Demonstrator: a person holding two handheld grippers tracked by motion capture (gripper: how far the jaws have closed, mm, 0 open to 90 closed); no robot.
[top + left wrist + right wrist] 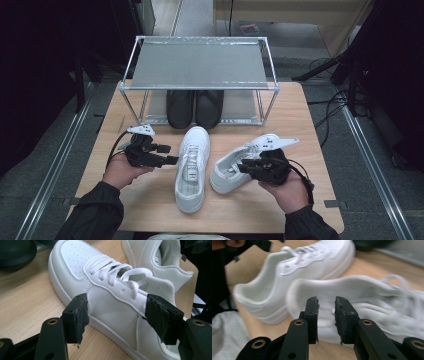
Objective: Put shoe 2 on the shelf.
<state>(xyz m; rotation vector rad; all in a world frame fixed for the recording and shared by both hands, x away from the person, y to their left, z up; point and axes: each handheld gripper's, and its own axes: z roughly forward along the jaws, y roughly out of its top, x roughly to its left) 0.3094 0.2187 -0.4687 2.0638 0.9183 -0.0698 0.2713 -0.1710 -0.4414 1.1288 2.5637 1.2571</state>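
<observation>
High view: a light wooden table (150,200) carries a metal-framed rack with a grey shelf (200,64) along its far edge, and a pair of black slip-on shoes (195,107) sits on the rack's lower level, toes toward the person. In front of the rack, near the table's middle, a white lace-up leather sneaker (192,167) lies flat on its sole, toe toward the rack and heel toward the near edge. Just beside it, toward the right edge, a second white sneaker (237,165) is angled, its heel end at the right gripper (245,167), whose jaws reach into the collar. The left gripper (170,155) is held just beside the flat sneaker's left flank, jaws pointing at it.

Left gripper view: the left gripper (117,315) has its jaws spread wide, one black pad at each side of the flat sneaker's (110,297) flank, with wood visible below; neither pad presses on the leather. The second sneaker's (160,257) open collar shows beyond it.

Right gripper view: the right gripper (326,312) has its jaws drawn narrow, close around the blurred heel collar of the second sneaker (362,305); whether the pads actually pinch the rim I cannot tell. The flat sneaker (299,272) lies behind it.
</observation>
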